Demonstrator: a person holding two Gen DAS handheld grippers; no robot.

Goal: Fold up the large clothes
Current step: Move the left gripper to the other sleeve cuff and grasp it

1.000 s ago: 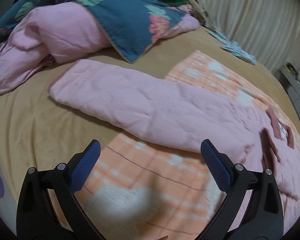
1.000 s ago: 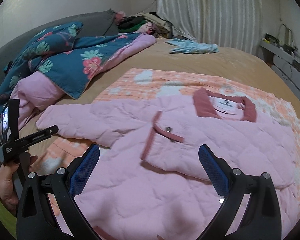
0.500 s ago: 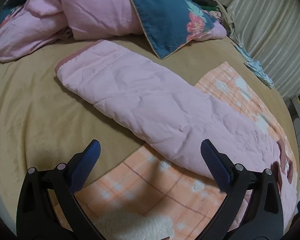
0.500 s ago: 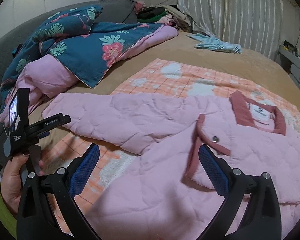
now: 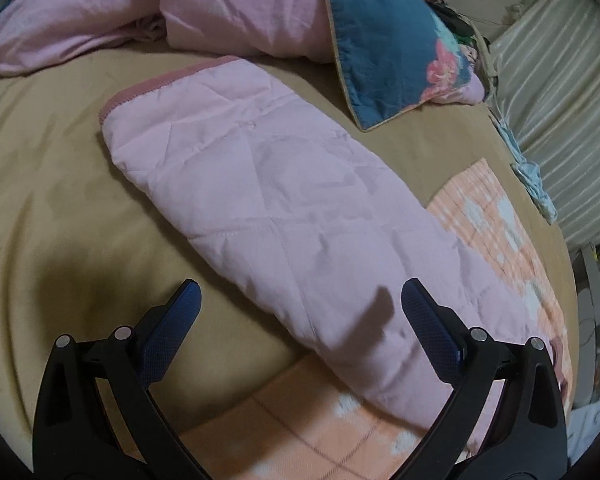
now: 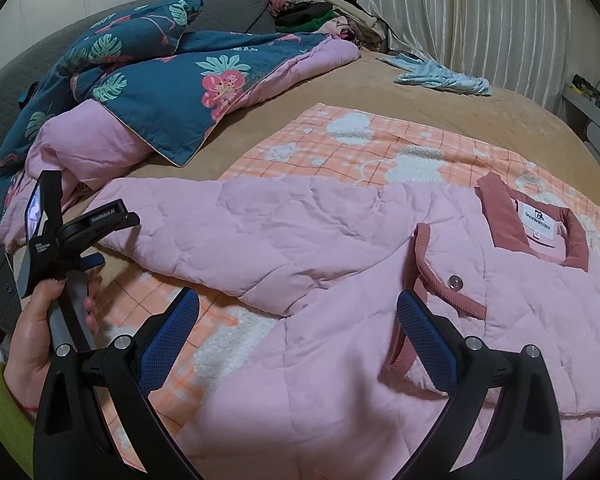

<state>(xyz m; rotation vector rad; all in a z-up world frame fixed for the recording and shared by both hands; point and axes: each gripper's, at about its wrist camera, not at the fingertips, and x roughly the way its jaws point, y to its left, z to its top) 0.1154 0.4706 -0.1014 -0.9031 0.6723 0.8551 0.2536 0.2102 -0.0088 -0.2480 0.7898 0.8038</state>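
Observation:
A pink quilted jacket (image 6: 340,320) with dark pink trim lies flat on an orange checked blanket (image 6: 380,148) on the bed. Its collar (image 6: 536,220) with a white label is at the right. One sleeve (image 5: 260,184) stretches left onto the tan sheet, cuff (image 5: 156,84) at its far end. My left gripper (image 5: 296,312) hovers open just above the sleeve's near part, with nothing between its fingers. My right gripper (image 6: 296,316) is open over the jacket's body, below the armpit. In the right wrist view a hand holds the left gripper (image 6: 88,256) beside the sleeve's end.
A teal floral duvet (image 6: 160,80) with pink lining is heaped at the head of the bed. A light blue garment (image 6: 440,76) lies near the curtains (image 6: 480,20). More clothes are piled at the back (image 6: 332,16). Tan sheet (image 5: 40,200) shows left of the sleeve.
The left gripper has moved along the sleeve toward its cuff and come lower. The right gripper has shifted left over the jacket, closer to the armpit. Both stayed open.

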